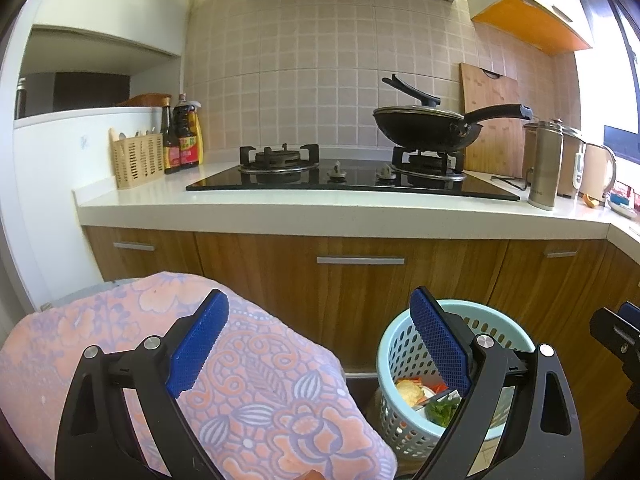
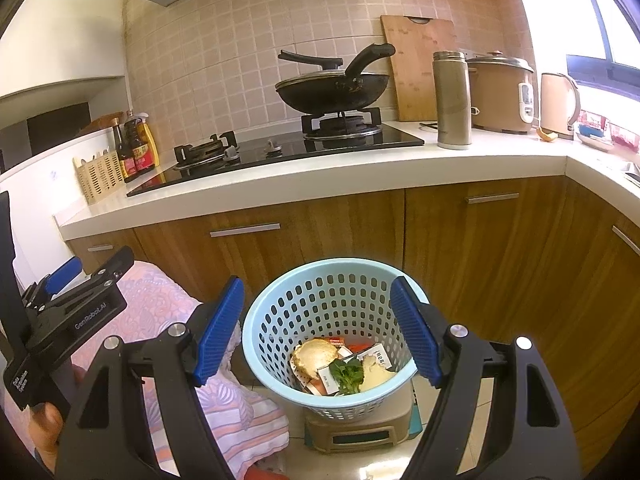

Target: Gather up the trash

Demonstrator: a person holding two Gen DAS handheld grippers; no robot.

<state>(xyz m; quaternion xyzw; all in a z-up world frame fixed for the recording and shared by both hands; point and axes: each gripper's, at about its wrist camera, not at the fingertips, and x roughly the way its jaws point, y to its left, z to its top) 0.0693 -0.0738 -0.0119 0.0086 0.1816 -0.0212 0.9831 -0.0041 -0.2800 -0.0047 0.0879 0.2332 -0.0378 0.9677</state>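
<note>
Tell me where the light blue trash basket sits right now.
In the right wrist view the light blue basket sits low and centre on the floor before the wooden cabinets, on a small beige stand, right of the patterned cloth.

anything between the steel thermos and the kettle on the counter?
Yes. In the right wrist view a beige rice cooker stands between the thermos and the kettle, set further back toward the wall.

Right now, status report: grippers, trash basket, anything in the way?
Left gripper open, empty. Right gripper open, empty. Blue basket upright, holding scraps. Patterned towel beside it.
</note>
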